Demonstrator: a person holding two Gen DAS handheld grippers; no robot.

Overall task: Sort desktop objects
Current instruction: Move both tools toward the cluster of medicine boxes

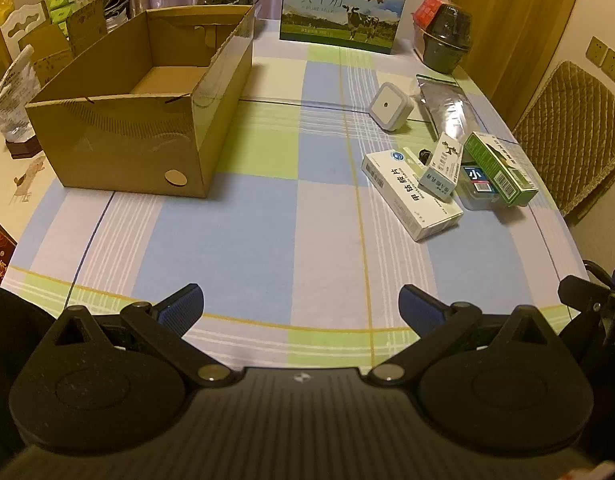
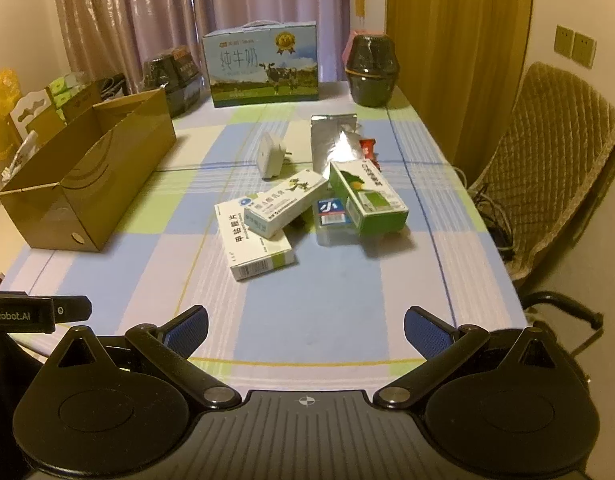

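- Left hand-held gripper point(image 1: 301, 304) is tilting down over the bench point(image 1: 247, 240), jaws wide, holding nothing.
- Right hand-held gripper point(image 2: 306, 328) is doing likewise, wide and empty.
- Milk carton point(image 2: 263, 65) ahead is reading "PURE MILK".
- Small boxes point(image 2: 263, 236) are lying ahead of the right hand-held gripper; cardboard box point(image 1: 147, 120) is sitting ahead-left of the left one.

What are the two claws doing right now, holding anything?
Left gripper: open, holding nothing.
Right gripper: open, holding nothing.
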